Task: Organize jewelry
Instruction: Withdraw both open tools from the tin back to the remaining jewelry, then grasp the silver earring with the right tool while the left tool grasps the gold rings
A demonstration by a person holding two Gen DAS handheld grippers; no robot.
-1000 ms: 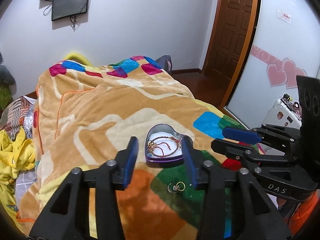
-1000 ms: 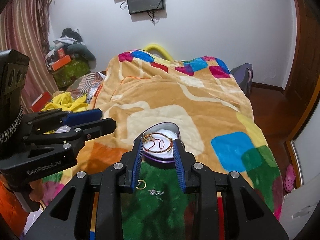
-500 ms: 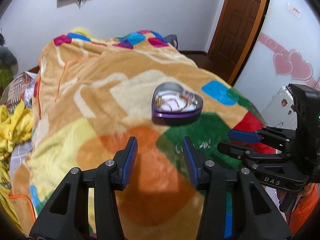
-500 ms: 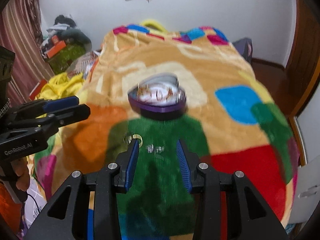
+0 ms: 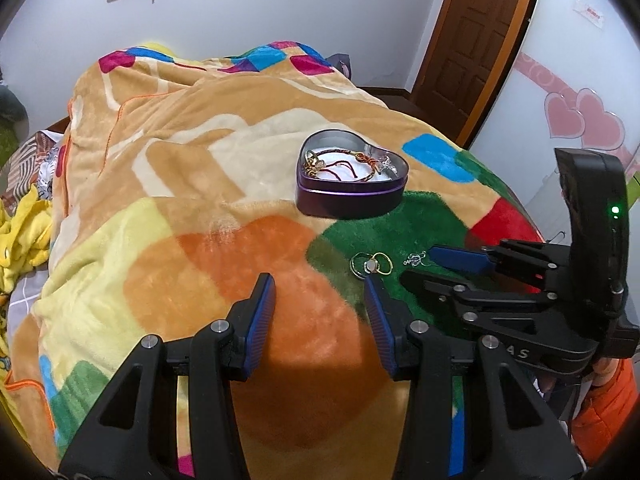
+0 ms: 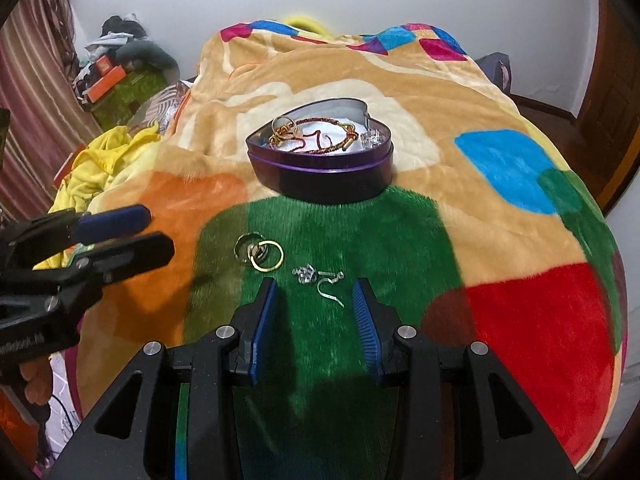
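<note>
Rings (image 6: 259,253) and earring (image 6: 318,278) lie before heart tin (image 6: 320,174).

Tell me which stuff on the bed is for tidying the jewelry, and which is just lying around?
For the job:
heart-shaped tin holding bracelets
gold rings on the blanket
silver earrings on the blanket

Just lying about:
yellow clothes
patchwork blanket
boxes in the corner

Bright, even room light; soft gripper shadows fall near on the blanket (image 6: 500,120); sharp focus, edges bow darkly.
</note>
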